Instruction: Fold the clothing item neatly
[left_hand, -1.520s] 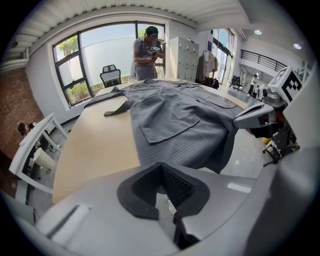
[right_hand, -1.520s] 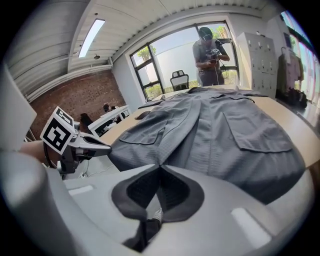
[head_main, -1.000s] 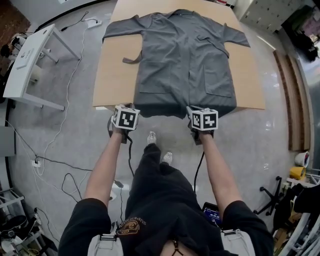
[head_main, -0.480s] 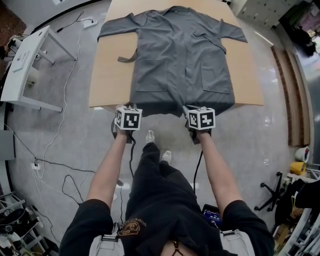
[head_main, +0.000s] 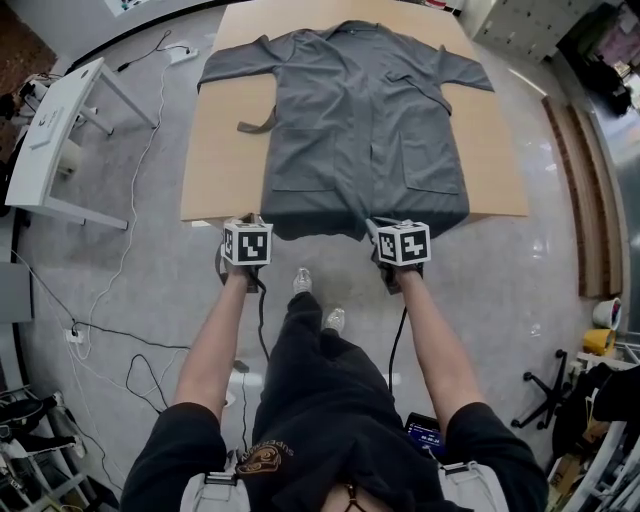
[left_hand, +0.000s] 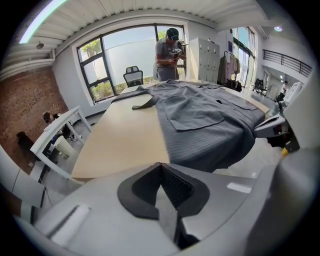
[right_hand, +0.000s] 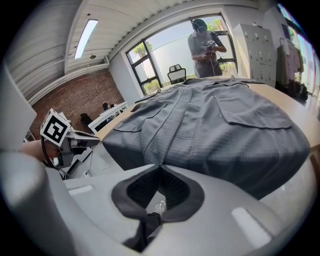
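Two grippers: one in each hand, both at the near edge of the table, well apart, each angled down towards the hem.
Left gripper (left_hand: 161, 166): jaws have just been closing and now stand together, tip to tip. The tip sits just beside the hem's left corner. No cloth shows between the pads, and whether any is caught cannot be told.
Right gripper (right_hand: 160, 167): jaws together, the tip right against the overhanging hem towards its right side. Whether any cloth is pinched cannot be told.
Marker cubes: a white left cube (head_main: 247, 243) and a white right cube (head_main: 403, 243), each with black squares, ride on top of the grippers.
Clothing: long grey woven robe with two patch pockets (head_main: 370, 120) lies flat and front up, collar at the far end, sleeves spread to both sides, hem drooping slightly over the near edge.
Belt: grey fabric strip (head_main: 262, 122) lies on bare wood left of the robe's body, below the left sleeve.
Table: light wooden rectangular tabletop (head_main: 225, 170), with the robe across its middle.
Floor: glossy grey, with pale shoes (head_main: 302, 275) between the forearms and loose black cables (head_main: 130, 350) to the left.
Surroundings: white side desk (head_main: 50, 130) at the left; a standing person (left_hand: 167, 47) at the table's far end, before large windows.
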